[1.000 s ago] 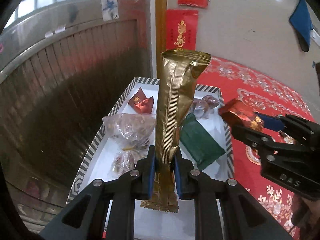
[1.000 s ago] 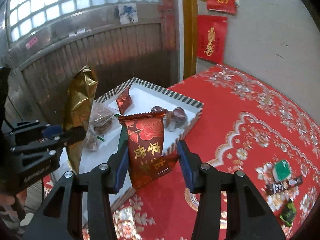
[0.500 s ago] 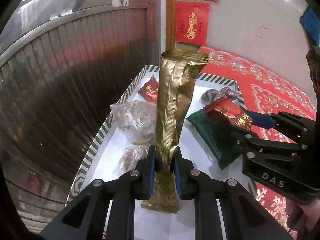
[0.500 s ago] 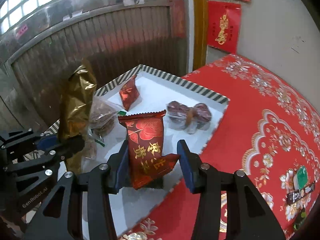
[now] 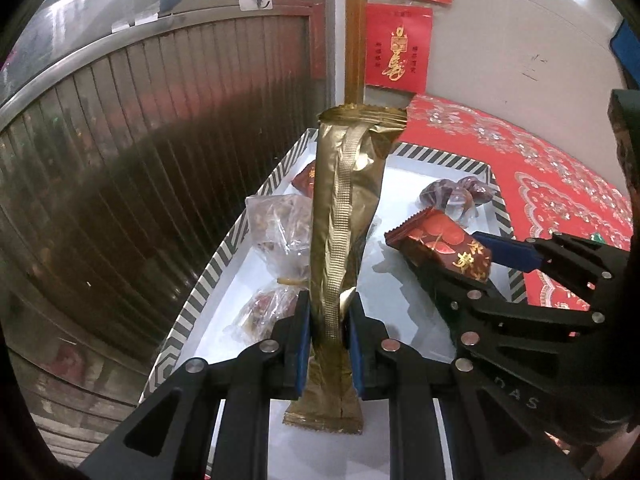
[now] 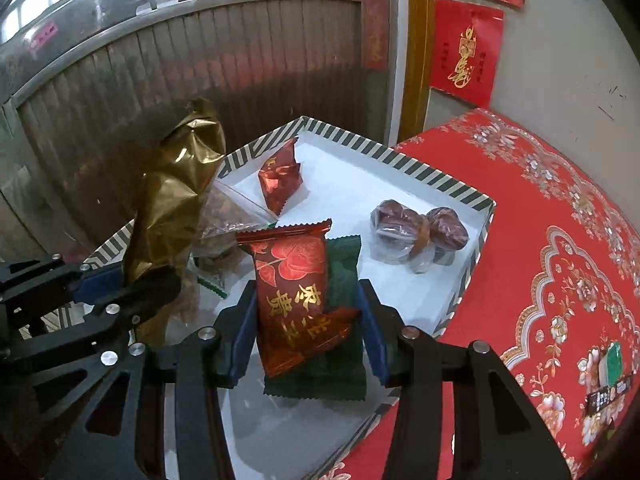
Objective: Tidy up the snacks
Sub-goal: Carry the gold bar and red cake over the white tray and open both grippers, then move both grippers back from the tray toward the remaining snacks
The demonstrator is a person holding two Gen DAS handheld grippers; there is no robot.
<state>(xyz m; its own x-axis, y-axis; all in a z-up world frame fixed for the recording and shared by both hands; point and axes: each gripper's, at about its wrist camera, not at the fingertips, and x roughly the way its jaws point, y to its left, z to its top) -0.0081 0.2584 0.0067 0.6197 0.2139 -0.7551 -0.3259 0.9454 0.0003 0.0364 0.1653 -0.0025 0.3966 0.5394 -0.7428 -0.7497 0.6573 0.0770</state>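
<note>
While the left gripper (image 5: pixel 326 340) clamps an upright gold packet (image 5: pixel 346 216) and the right gripper (image 6: pixel 306 330) pinches a red packet (image 6: pixel 298 292), only the right view reveals the green packet (image 6: pixel 340 264) beneath; both have advanced over the tray (image 6: pixel 432 182) since earlier.

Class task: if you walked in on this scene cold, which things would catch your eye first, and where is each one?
First, the tall gold packet standing upright, pinched in the left gripper over the striped tray. Next, the red packet with gold writing in the right gripper, over a green packet lying in the tray. Around it spreads a bright red patterned cloth.
</note>
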